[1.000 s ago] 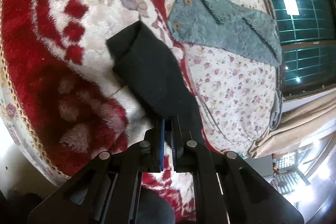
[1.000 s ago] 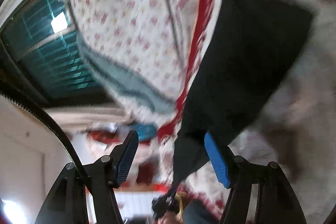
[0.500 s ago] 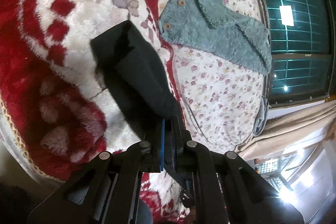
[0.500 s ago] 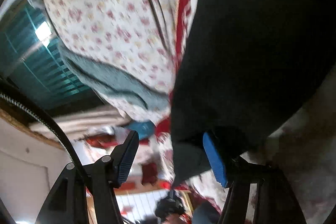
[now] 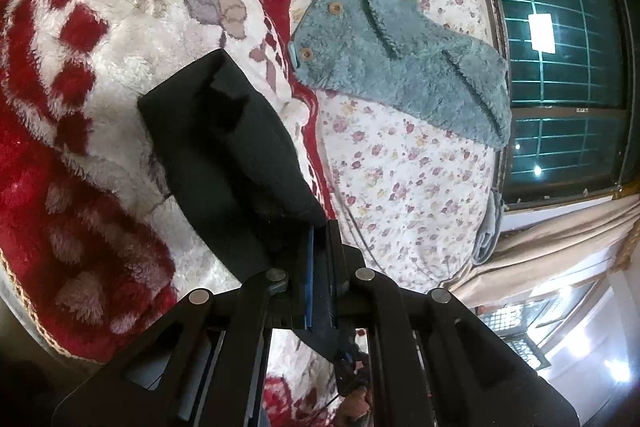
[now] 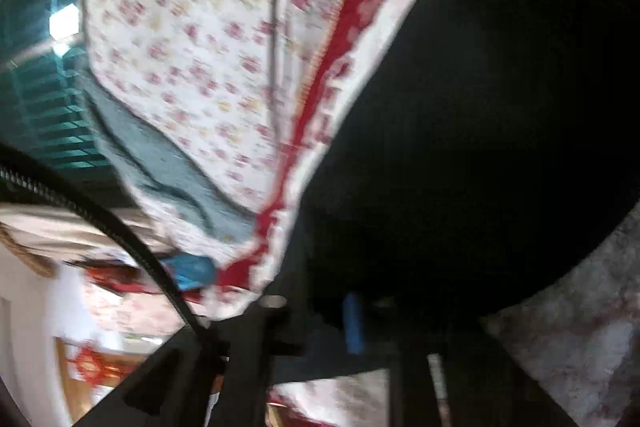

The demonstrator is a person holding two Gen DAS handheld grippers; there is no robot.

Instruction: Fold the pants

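Two grippers engaged on one garment. Left gripper (image 5: 320, 239) clamped tight on near edge of black pants (image 5: 224, 155), cloth pinched between blue pads; pants lying partly folded on red-and-white blanket (image 5: 100, 39), running from 6 toward 10 o'clock in left view, far end doubled over. Right gripper (image 6: 352, 323) jaws just closing, now nearly together on another stretch of pants (image 6: 480, 127) edge; blue pad visible at 6 o'clock, half buried in dark cloth, view blurred. Pants fill 3 o'clock half of right view. Grip at two points along one edge judged as preparation to lift and carry that edge over as a straight fold, keeping cloth taut between holds. Teal fleece top (image 5: 400, 59) at 1 o'clock on floral quilt (image 5: 400, 187), well apart, not involved. Window (image 5: 560, 47) at 2 o'clock. Fold judged begun, not finished. Risk noted: thin bite on right side may slip on lifting.
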